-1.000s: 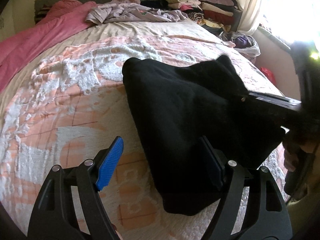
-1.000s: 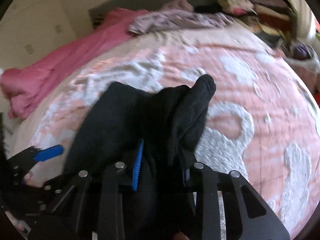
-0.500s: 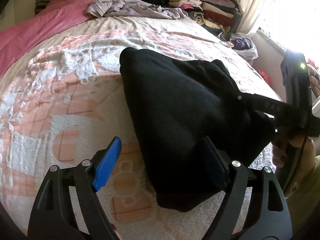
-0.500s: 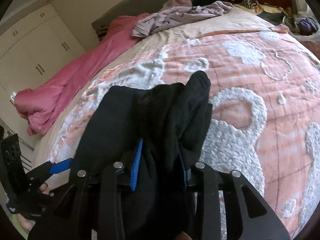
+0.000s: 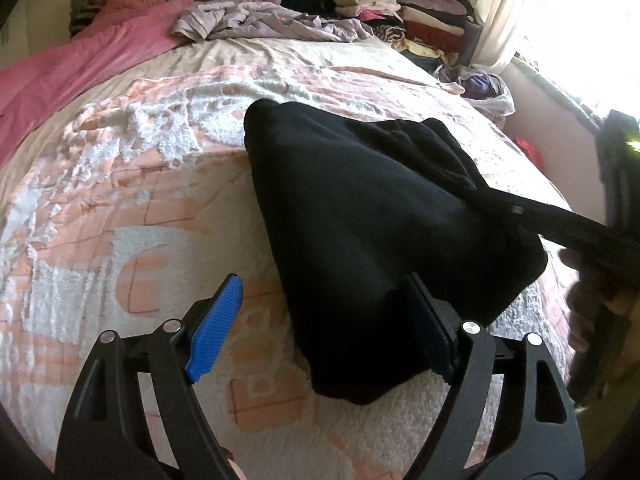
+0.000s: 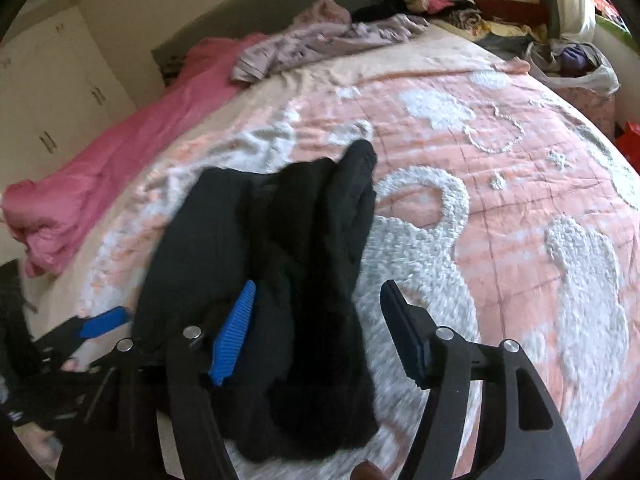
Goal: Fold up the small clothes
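Observation:
A black garment point(image 5: 360, 216) lies bunched on the pink and white bedspread point(image 5: 120, 184); it also shows in the right wrist view point(image 6: 288, 248). My left gripper point(image 5: 324, 328) is open, with the garment's near left edge lying between its fingers. My right gripper point(image 6: 320, 328) is open over the garment's near end, the cloth loose between its blue pads point(image 6: 236, 332). The right gripper's finger shows at the garment's right side in the left wrist view point(image 5: 560, 224). The left gripper's blue pad shows at the left in the right wrist view point(image 6: 102, 322).
A pink blanket point(image 5: 72, 64) lies along the bed's far left. A lilac garment point(image 5: 264, 20) lies crumpled at the head of the bed. Stacked folded clothes point(image 5: 400, 12) stand at the far right by the curtain point(image 5: 504, 8). A white bag point(image 5: 488, 92) sits beside the bed.
My right gripper has opened and let go of the black garment, which has settled onto the bed. My left gripper stays open in about the same place.

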Demonstrator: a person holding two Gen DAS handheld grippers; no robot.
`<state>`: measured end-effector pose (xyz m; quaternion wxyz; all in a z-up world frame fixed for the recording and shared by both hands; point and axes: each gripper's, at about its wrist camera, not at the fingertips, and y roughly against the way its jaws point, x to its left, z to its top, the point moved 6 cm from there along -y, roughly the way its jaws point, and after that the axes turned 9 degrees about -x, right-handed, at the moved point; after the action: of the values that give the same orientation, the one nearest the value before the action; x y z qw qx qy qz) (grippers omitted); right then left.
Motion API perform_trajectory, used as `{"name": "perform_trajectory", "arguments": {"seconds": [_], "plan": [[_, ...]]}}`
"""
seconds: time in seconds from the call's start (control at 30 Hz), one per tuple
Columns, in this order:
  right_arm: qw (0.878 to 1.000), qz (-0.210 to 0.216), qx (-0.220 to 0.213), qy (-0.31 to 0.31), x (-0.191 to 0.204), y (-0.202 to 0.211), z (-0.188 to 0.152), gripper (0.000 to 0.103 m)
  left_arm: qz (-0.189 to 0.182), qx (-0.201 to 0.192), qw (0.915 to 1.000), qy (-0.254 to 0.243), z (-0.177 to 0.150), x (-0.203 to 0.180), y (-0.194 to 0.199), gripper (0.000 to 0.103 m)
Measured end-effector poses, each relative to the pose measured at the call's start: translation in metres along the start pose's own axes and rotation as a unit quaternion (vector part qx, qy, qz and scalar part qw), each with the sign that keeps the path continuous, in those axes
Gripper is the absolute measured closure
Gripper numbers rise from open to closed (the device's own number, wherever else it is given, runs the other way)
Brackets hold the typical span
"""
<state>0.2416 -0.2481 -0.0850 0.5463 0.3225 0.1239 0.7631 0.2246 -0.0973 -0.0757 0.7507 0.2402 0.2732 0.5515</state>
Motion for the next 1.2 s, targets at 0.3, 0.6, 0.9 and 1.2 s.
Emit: {"name": "perform_trajectory", "arguments": {"seconds": [0.3,0.6,0.9,1.2], "plan": [[0.999,-0.034,0.025,0.026,-0.004,-0.001,-0.03,0.06,-0.012,0.014,0.9998,0.012,-0.016,-0.001,-0.005,0.028],[0.999,-0.042,0.007,0.012,-0.001,0.01,-0.03,0.051,-0.009,0.015,0.9997,0.016,-0.016,-0.002,-0.003,0.028],[0.998,-0.06,-0.035,-0.009,0.0,0.043,-0.025,0.017,-0.01,0.01,0.9997,0.02,-0.016,-0.002,0.005,0.028],[0.995,-0.057,-0.083,0.003,0.015,0.086,-0.016,0.005,-0.009,-0.012,0.9997,0.019,-0.007,-0.007,0.029,0.015]]}}
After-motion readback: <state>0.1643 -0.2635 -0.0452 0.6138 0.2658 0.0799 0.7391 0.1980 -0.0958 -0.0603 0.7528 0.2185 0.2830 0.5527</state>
